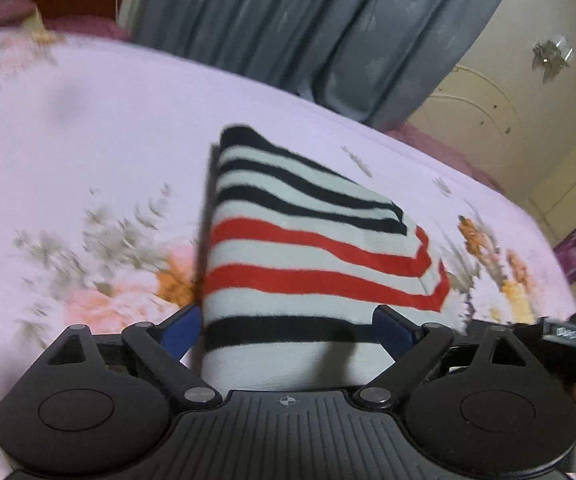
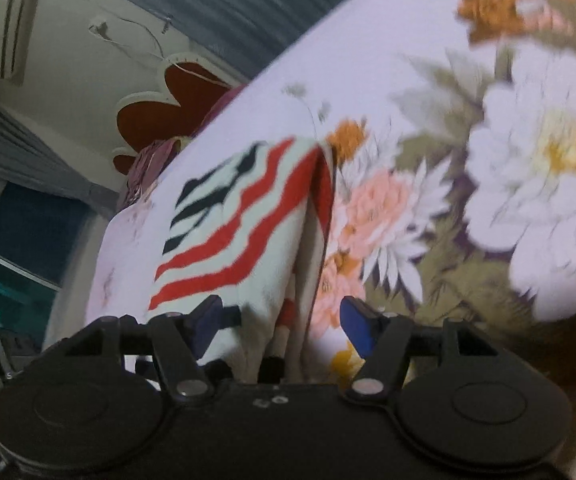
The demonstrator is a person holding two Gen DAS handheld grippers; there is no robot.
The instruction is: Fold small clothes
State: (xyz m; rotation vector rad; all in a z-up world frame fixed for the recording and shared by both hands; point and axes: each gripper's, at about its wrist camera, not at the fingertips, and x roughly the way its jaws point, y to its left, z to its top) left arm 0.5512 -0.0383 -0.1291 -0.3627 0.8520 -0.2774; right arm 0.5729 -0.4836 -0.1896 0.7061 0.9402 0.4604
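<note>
A small striped garment [image 1: 308, 248], white with black and red stripes, lies folded on a pale floral bedsheet [image 1: 87, 140]. My left gripper [image 1: 288, 332] is open, its blue-padded fingers on either side of the garment's near edge, which runs between them. In the right wrist view the same garment [image 2: 247, 220] hangs in folds between the open fingers of my right gripper [image 2: 279, 320]; whether the pads touch the cloth I cannot tell. The right gripper's body shows at the right edge of the left wrist view [image 1: 568, 340].
Grey curtains [image 1: 288, 20] hang behind the bed. A cream wardrobe [image 1: 508, 92] stands at the right. A purple pillow [image 2: 147, 172] lies at the bed's far end, under a red flower-shaped headboard [image 2: 167, 112]. A dark window [image 2: 19, 248] is at the left.
</note>
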